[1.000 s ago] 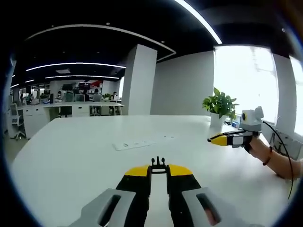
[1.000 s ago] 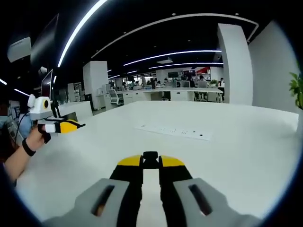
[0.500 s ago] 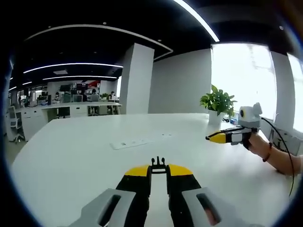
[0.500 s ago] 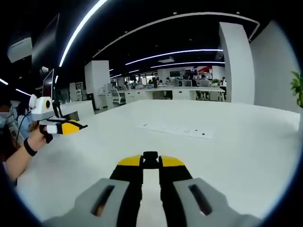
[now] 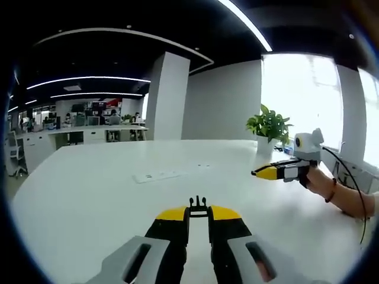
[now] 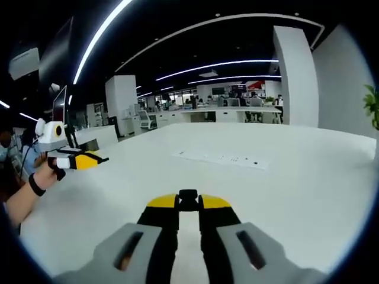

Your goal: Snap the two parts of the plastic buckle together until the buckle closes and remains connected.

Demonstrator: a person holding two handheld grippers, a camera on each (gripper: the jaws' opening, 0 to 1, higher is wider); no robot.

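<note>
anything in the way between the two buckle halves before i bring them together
Nothing visible is in the way. The left gripper is shut on the pronged buckle half and the right gripper on the socket half, held apart above the white table. The space between them looks open; the power strip lies farther off.

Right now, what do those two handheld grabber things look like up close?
Each gripper, left and right, has two black jaws capped with yellow pads, rising from pale grey shells with dark slots. Seen from the side, the right gripper shows a yellow nose and a grey-white body with a black cable trailing from it. The hand gripping it wears a dark wristband.
</note>
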